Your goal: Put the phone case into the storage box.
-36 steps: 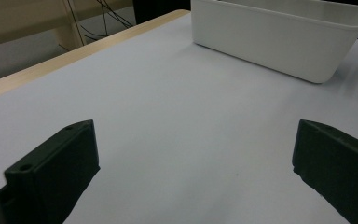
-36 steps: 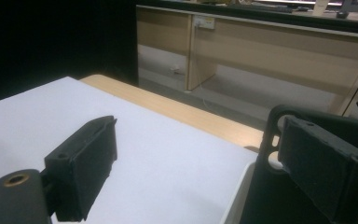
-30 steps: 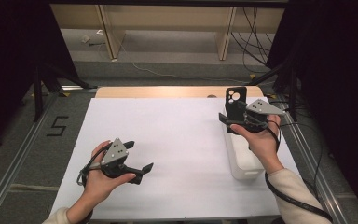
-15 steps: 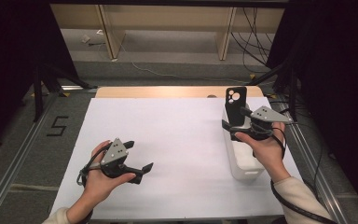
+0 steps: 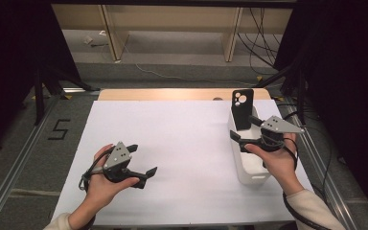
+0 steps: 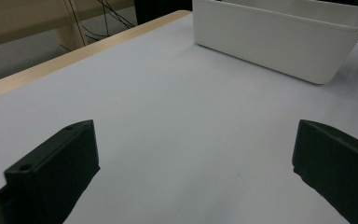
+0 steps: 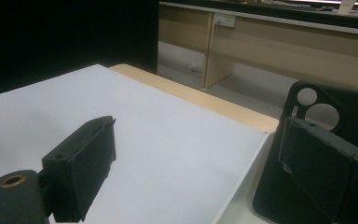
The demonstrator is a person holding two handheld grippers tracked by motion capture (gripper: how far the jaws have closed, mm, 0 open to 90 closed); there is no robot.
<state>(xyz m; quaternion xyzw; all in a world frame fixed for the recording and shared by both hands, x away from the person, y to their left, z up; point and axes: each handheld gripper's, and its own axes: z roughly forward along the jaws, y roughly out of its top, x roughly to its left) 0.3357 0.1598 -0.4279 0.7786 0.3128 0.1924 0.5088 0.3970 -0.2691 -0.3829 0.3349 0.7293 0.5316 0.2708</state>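
White table (image 5: 182, 139), grey floor; both hand-held grippers spread, right (image 5: 249, 128) beside phone case (image 5: 242, 108).

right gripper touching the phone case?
Cannot tell. In the right gripper view, one finger overlaps the phone case standing in the white bin; no contact or gap shows.

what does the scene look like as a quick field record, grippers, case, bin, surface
left gripper: open, holding nothing, low over the white sheet
right gripper: open, above the bin, beside the phone case
phone case: black, upright, lower end inside the bin
bin: white, at the sheet's right edge
white sheet: covers the table top
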